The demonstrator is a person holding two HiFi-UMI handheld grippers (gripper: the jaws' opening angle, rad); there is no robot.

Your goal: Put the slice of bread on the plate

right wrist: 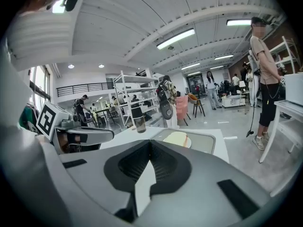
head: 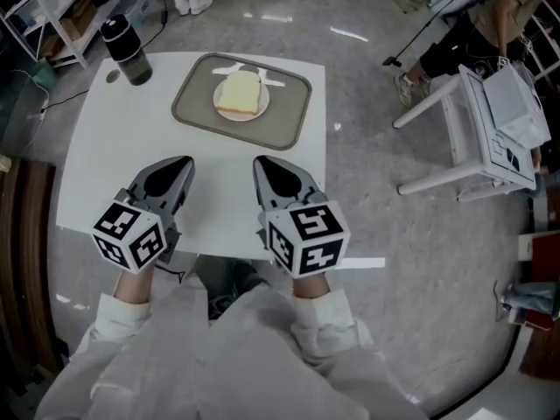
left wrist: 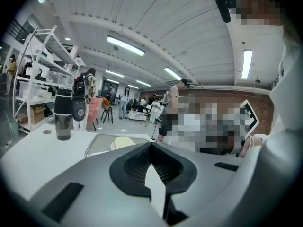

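Pale bread slice [head: 241,94] flat on plate [head: 238,119], long axis roughly front-to-back; left tool [head: 185,162] and right tool [head: 260,162] closed, empty.

The head view looks steeply down on the white table [head: 96,164]. Both gripper views sit low, facing across it; all 3 views share the tray [head: 290,112].

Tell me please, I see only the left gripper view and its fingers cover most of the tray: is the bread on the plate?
Observer: Yes. The head view shows the slice of bread lying flat on the plate, which sits in the tray.
Operator: Does the right gripper carry anything?
Observer: No. The right gripper has its fingers shut together with nothing between them. It is over the near edge of the table, short of the tray.
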